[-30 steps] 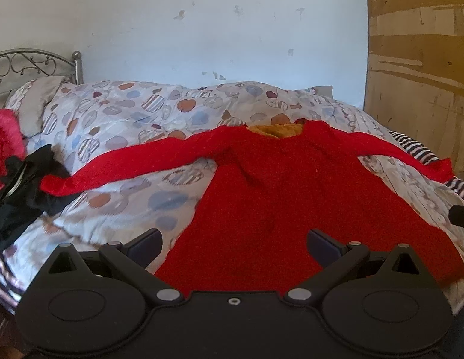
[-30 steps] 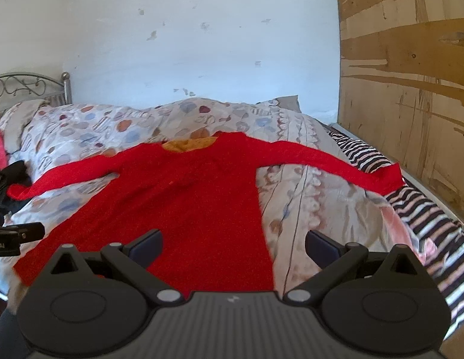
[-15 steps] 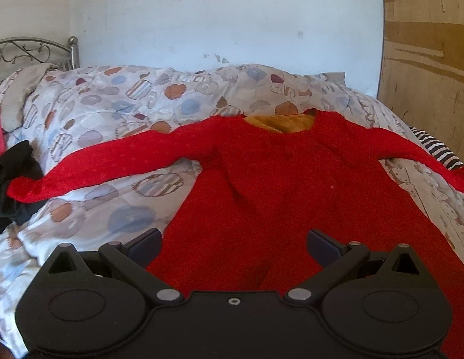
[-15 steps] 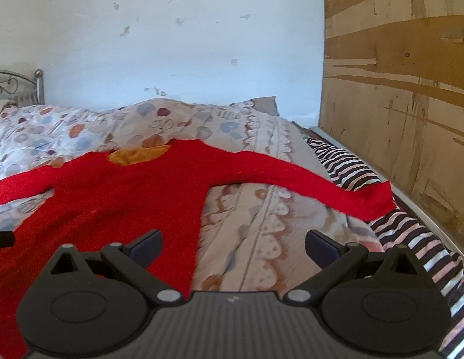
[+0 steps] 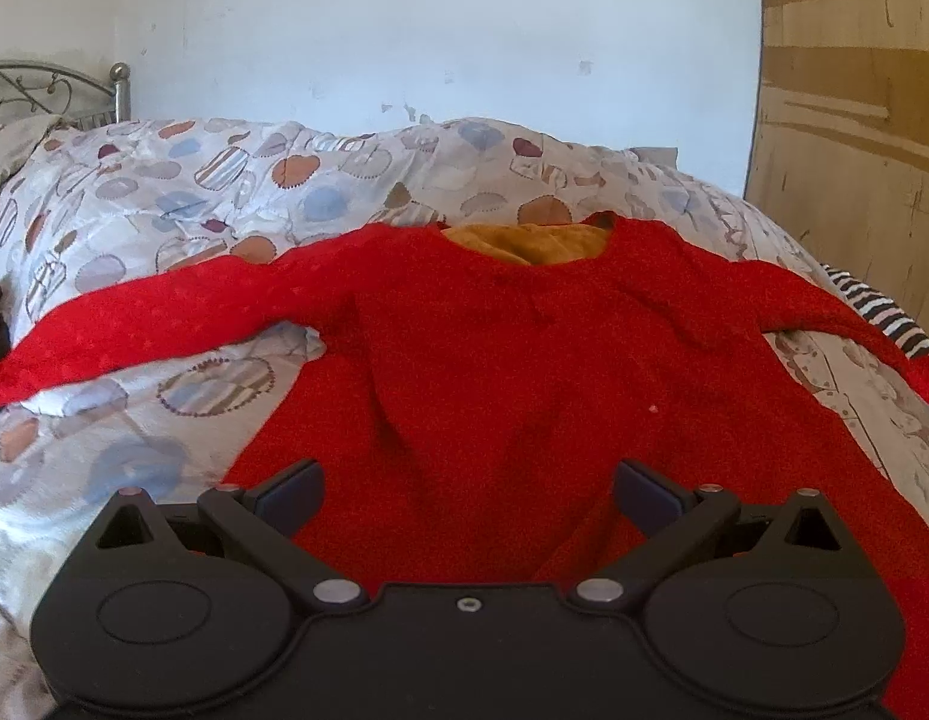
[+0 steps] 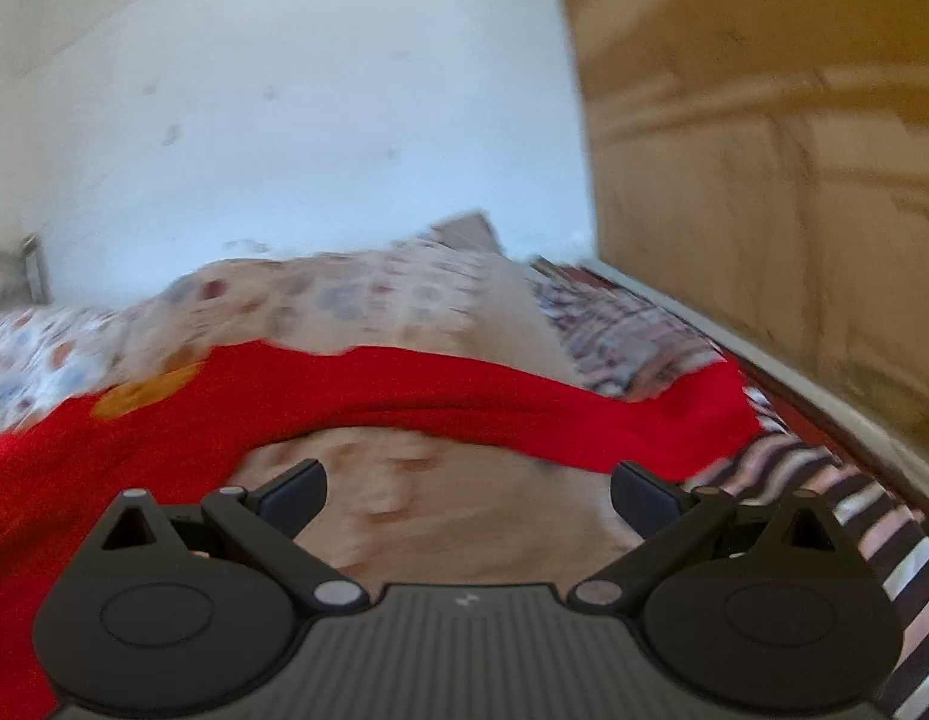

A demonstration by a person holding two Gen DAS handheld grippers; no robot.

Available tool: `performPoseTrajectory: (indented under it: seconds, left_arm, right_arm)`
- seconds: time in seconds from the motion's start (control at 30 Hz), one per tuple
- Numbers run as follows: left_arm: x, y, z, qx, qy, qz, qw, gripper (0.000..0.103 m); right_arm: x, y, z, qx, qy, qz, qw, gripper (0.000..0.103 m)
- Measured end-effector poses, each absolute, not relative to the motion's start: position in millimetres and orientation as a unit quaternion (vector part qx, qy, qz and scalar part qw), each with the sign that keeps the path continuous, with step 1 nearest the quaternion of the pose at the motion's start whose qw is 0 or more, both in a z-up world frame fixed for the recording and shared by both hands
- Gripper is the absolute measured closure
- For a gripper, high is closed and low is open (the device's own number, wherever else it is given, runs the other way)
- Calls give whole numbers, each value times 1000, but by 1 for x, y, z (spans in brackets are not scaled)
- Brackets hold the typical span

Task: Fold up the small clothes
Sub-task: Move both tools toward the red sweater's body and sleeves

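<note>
**Red top spread flat on bed, both grippers spread and holding nothing**

Left wrist view: the left gripper [image 5: 467, 489] has its fingers spread wide with nothing between them. It hangs over the lower body of the red top [image 5: 512, 372], which lies face up on the patterned duvet [image 5: 182, 198]. Both sleeves are stretched out sideways; the left sleeve [image 5: 140, 324] runs toward the frame edge, the right sleeve [image 5: 836, 312] reaches a striped sheet [image 5: 878, 315]. An orange lining [image 5: 527, 240] shows inside the neck opening, at the far end of the garment. A metal headboard [image 5: 56, 93] stands at far left, a white wall [image 5: 404, 30] is behind the bed, and a wooden panel [image 5: 854, 120] is at right.

Right wrist view (motion-blurred): the right gripper [image 6: 467, 489] is also spread wide, nothing pinched. It is over bare duvet [image 6: 440, 516] just below the red top's right sleeve [image 6: 524, 402], which crosses the frame ahead of the fingertips. The cuff end [image 6: 704, 420] lies on the striped sheet [image 6: 872, 516] near the wooden panel [image 6: 794, 150]. The body of the top and the orange lining [image 6: 146, 393] sit at left
</note>
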State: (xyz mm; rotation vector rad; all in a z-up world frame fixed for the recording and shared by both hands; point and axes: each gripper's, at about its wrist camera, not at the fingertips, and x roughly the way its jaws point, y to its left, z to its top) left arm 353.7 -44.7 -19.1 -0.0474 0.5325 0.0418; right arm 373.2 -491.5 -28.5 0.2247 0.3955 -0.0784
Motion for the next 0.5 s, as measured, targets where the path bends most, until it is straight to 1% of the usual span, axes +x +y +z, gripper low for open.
performPoseTrajectory:
  seconds: [0.13, 0.3, 0.37, 0.4, 0.43, 0.47, 0.5]
  left_arm:
    - [359, -44, -31, -29, 272, 14, 962, 1]
    - [362, -42, -33, -24, 276, 10, 961, 1]
    - [363, -39, -30, -26, 276, 8, 961, 1]
    - [363, -38, -29, -28, 275, 8, 961, 1]
    - [364, -36, -27, -29, 275, 9, 961, 1]
    - [364, -34, -25, -30, 274, 11, 961, 1]
    - [364, -32, -24, -32, 273, 13, 961, 1]
  right_arm:
    - [412, -540, -41, 135, 213, -92, 963, 0]
    - [459, -587, -60, 198, 229, -175, 937, 1]
    - [472, -600, -65, 208, 226, -194, 932, 10]
    - [477, -605, -68, 213, 228, -200, 929, 17]
    - [480, -607, -71, 216, 228, -206, 927, 31]
    - [483, -609, -74, 218, 226, -213, 925, 42]
    - [487, -610, -76, 216, 227, -221, 924, 62]
